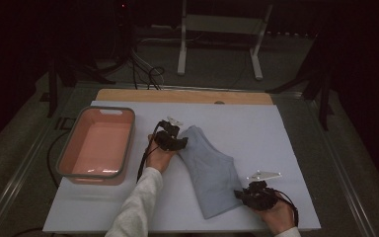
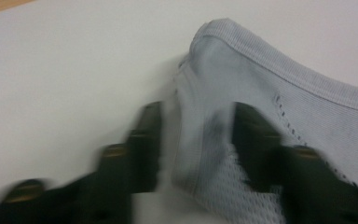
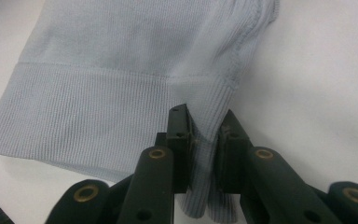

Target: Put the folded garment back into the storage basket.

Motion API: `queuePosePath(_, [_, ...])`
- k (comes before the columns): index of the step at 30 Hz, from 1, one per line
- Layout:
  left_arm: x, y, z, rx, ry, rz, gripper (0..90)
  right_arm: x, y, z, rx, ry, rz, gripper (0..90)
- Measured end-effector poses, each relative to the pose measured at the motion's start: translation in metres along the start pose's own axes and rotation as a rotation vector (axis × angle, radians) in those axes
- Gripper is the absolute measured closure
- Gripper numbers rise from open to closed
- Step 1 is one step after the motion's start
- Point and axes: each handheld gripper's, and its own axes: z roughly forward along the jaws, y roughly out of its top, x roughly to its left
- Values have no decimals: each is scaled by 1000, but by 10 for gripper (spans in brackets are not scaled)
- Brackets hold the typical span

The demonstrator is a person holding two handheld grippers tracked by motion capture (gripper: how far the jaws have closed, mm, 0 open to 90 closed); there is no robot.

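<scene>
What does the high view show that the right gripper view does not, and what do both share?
High view: a pink tub, the left gripper at the garment's far end, both hands, the floor and a stand. Right gripper view: the right gripper with jaws pinched on the ribbed hem, and its knit texture. Both: the grey-blue garment lying on the white table.

The garment [image 1: 212,170] lies on the table [image 1: 276,133], right of the tub [image 1: 64,148].

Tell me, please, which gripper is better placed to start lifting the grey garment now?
The right gripper: its jaws are pinched on the ribbed hem of the grey garment. The left gripper has its jaws apart around the far edge, not pressing the fabric.
</scene>
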Motion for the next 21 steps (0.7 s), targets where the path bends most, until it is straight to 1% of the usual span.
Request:
queuePosePath(2, [0,-3,-5,-7,-16,-35,359,0,0,0,0,0,0,786])
queuePosePath(3, [-1,-5,-7,-11,-16,-45,310,0,0,0,0,-1,0,786])
queuePosePath(4, [-1,-5,-7,-11,-16,-45,268,0,0,0,0,-1,0,786])
queuePosePath(5, [-2,-7,-10,-12,-12,-55,268,0,0,0,0,-1,1,786])
queuePosePath(6, [-2,-9,-12,-15,-16,-60,230,0,0,0,1,-1,1,786])
queuePosePath(8, [-2,-14,-15,-15,-35,-77,202,1,0,0,0,-3,-1,786])
queuePosePath(11, [-3,-20,-16,-13,-54,-92,191,1,0,0,0,-3,2,786])
queuePosePath(13, [-5,-24,-15,-4,-64,-89,199,1,0,0,0,-4,1,786])
queuePosePath(15, [-6,-29,-11,7,-57,-85,215,1,0,0,1,-4,3,785])
queuePosePath(17, [-5,-33,-7,17,-71,-110,216,1,0,0,1,-3,3,786])
queuePosePath(18, [-5,-35,-5,19,-72,-123,216,1,0,0,0,-4,1,786])
queuePosePath(21, [-7,-38,0,37,-68,-130,215,1,0,0,1,-5,2,786])
